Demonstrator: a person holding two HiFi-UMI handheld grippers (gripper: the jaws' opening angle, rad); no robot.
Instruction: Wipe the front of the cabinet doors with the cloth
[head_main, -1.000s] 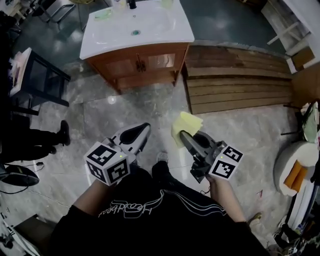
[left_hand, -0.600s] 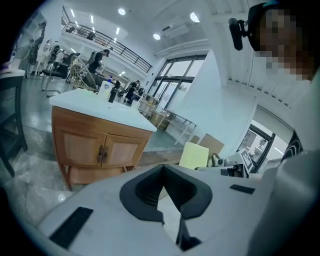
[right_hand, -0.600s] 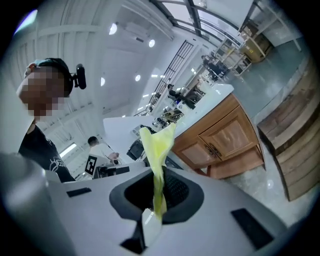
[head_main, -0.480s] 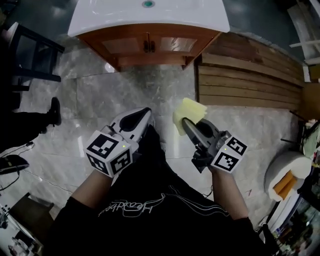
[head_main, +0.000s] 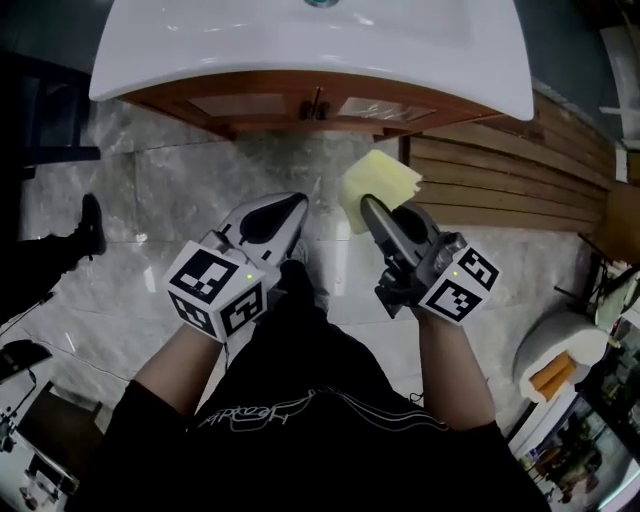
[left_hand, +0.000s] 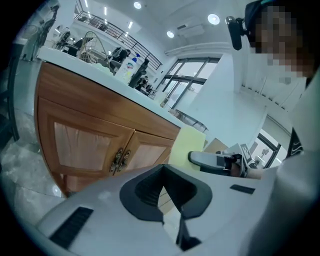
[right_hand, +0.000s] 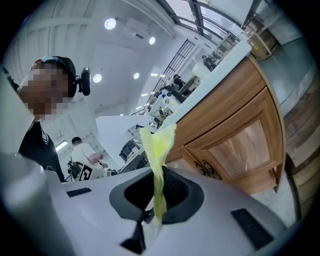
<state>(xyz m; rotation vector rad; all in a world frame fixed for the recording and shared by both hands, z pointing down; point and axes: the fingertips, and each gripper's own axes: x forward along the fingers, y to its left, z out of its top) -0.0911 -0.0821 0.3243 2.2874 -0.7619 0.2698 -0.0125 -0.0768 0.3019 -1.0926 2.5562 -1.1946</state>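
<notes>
In the head view, the cloth (head_main: 378, 184) is a thin pale-yellow sheet sticking out of the right gripper (head_main: 372, 210), just past centre toward 1 o'clock. It is clear of the cabinet doors (head_main: 262, 104) at 12 o'clock. It looks light, soft and limp, so it would likely fold over when dragged across wood. A grip near one edge, as here, leaves a broad flap free to press flat.

In the left gripper view, the left gripper's jaws stand together on nothing. The cloth (left_hand: 187, 144) shows at 2 o'clock, beside the wooden doors.

In the right gripper view, the jaws are clamped on the cloth's lower edge. The cloth (right_hand: 158, 150) rises creased and edge-on at 12 o'clock.
</notes>
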